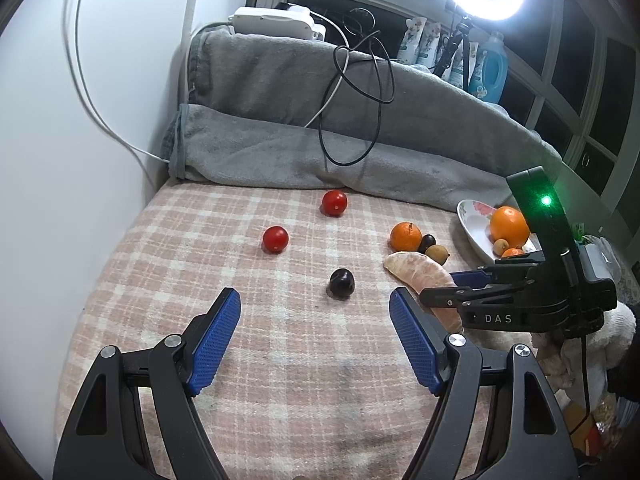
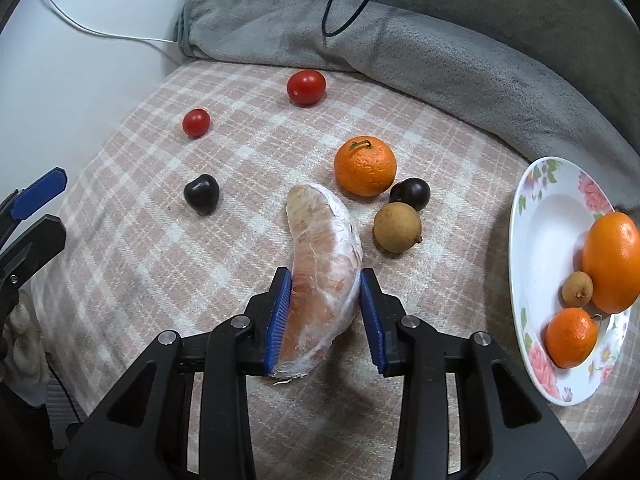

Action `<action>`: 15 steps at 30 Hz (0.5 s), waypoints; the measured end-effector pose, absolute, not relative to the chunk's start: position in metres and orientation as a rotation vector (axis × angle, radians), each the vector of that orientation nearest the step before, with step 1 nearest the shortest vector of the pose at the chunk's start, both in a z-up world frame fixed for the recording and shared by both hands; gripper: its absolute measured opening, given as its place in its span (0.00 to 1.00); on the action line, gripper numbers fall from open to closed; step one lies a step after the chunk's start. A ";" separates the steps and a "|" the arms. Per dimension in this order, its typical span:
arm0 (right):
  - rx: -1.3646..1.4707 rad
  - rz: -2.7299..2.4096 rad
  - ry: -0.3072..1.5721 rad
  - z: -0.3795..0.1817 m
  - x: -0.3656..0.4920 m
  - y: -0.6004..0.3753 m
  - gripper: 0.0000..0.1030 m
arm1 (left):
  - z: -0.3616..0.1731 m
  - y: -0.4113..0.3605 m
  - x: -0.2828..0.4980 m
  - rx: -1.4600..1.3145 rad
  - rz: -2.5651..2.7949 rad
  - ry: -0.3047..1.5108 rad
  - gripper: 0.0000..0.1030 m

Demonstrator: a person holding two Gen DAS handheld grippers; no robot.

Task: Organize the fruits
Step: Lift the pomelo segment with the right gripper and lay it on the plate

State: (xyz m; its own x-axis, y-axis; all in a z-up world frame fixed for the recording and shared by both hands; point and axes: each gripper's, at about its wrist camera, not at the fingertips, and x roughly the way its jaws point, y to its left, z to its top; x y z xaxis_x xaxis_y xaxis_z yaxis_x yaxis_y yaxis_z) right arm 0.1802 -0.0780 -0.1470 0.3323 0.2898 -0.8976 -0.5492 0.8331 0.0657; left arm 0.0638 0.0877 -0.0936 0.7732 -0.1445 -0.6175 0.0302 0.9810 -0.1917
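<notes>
Checked pink blanket (image 1: 280,360) fills your left wrist view, grey throw bunched behind it, and your left gripper (image 1: 316,340) hangs spread wide over bare cloth with nothing between its pads; a dark plum (image 1: 341,283) lies just ahead, two tomatoes farther off. Your right gripper (image 1: 448,296) shows from the side, down at the pomelo segment (image 1: 424,272). Switch to the right wrist view: the right gripper (image 2: 326,316) straddles the pomelo segment's (image 2: 326,264) near end, left pad touching, right pad just at its skin, so no firm pinch yet. My worry: that soft, curved wedge may squash or swing from an end grip and tip out before you reach the flowered plate (image 2: 536,240) on your right.
</notes>
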 end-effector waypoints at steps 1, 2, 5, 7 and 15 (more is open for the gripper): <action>-0.265 0.561 1.100 -0.146 0.179 -0.079 0.34 | -0.093 0.087 0.064 -0.173 -0.095 0.682 0.75; -0.263 0.563 1.098 -0.146 0.179 -0.079 0.34 | -0.093 0.087 0.063 -0.172 -0.095 0.682 0.75; -0.256 0.558 1.086 -0.143 0.178 -0.082 0.34 | -0.093 0.086 0.065 -0.169 -0.094 0.685 0.75; -0.252 0.560 1.078 -0.141 0.177 -0.085 0.34 | -0.093 0.084 0.064 -0.167 -0.096 0.684 0.75; -0.203 0.564 1.028 -0.120 0.166 -0.104 0.34 | -0.089 0.075 0.065 -0.156 -0.106 0.681 0.75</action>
